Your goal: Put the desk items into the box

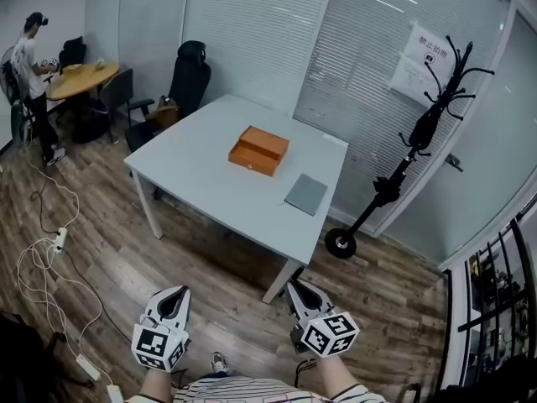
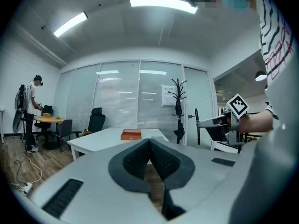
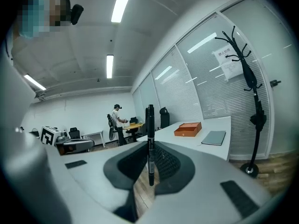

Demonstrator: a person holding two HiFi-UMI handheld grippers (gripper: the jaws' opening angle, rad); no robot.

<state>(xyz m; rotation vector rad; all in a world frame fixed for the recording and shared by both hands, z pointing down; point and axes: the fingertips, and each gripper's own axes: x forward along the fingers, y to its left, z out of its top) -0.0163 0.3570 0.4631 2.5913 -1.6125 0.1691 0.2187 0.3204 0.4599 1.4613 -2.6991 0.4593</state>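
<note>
Right gripper (image 3: pixel 149 149): clamped on a black pen (image 3: pixel 150 139). The pen stands upright across the pads, its upper end well above the jaw tips.
Left gripper (image 2: pixel 149 146): jaws together, with nothing between them.
Box (image 1: pixel 259 150): orange and flat, on the white table (image 1: pixel 201 179), well ahead of both grippers with bare floor between.
Bearing: from the pen, the box lies forward and somewhat to the right.
Nearer hand: the right, I judge, though only slightly, and it already carries the pen.
Notebook (image 1: pixel 305 194): grey, near the box on its right, not touching it.
Coming move: I reckon the pen must travel forward to the box, then tip from upright to lie along the box's length. The lid looks shut, so my free left gripper could lift it.
</note>
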